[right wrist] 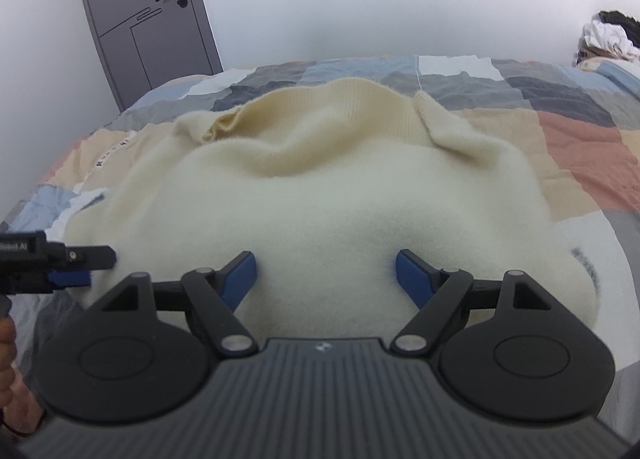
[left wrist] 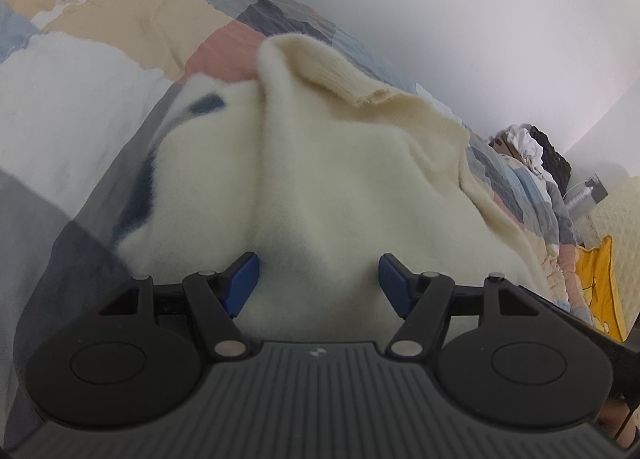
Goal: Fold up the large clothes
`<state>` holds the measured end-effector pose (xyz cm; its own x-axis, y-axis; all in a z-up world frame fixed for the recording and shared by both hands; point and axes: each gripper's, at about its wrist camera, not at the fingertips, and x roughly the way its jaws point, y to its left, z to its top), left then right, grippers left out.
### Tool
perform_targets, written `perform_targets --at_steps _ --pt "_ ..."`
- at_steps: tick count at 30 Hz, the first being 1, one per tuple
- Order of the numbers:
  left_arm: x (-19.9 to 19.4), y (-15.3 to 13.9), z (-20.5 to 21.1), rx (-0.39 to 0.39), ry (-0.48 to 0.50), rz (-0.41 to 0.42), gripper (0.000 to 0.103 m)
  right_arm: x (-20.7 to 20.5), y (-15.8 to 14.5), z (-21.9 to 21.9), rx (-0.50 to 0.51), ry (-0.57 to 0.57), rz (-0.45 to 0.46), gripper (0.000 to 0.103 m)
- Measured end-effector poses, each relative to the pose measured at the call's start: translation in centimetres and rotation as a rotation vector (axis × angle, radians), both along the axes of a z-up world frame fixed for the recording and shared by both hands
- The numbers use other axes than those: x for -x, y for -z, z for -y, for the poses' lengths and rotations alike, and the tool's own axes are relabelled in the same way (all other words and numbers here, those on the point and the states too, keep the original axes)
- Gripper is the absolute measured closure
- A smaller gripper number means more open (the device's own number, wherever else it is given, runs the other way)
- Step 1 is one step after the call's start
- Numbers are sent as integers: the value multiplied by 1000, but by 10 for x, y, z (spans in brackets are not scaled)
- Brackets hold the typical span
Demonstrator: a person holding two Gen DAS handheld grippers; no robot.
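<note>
The cream sweater (right wrist: 320, 195) lies bunched on the patchwork bed cover (right wrist: 560, 131), ribbed hem farthest away, its near edge directly beneath the spread, empty right gripper (right wrist: 325, 273) and left gripper (left wrist: 318, 279), both equally close.

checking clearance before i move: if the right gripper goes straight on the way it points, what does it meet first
Most likely the cream sweater: its fuzzy fabric fills the gap ahead of the open right gripper, bunched on the patchwork quilt. How near it lies is unclear.
</note>
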<state>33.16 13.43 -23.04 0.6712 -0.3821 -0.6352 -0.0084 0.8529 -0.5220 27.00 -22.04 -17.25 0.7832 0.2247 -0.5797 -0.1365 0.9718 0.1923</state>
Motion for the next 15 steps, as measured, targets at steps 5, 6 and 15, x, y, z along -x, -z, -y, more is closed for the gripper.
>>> perform_targets --at_steps 5,6,15 --pt "15 -3 -6 29 -37 -11 31 9 -4 3 -2 34 -22 26" --pt "17 -2 -6 30 -39 -14 31 12 -4 4 -3 39 -28 26" --pt "42 2 3 10 -78 -47 31 35 -4 31 -176 49 -110 25"
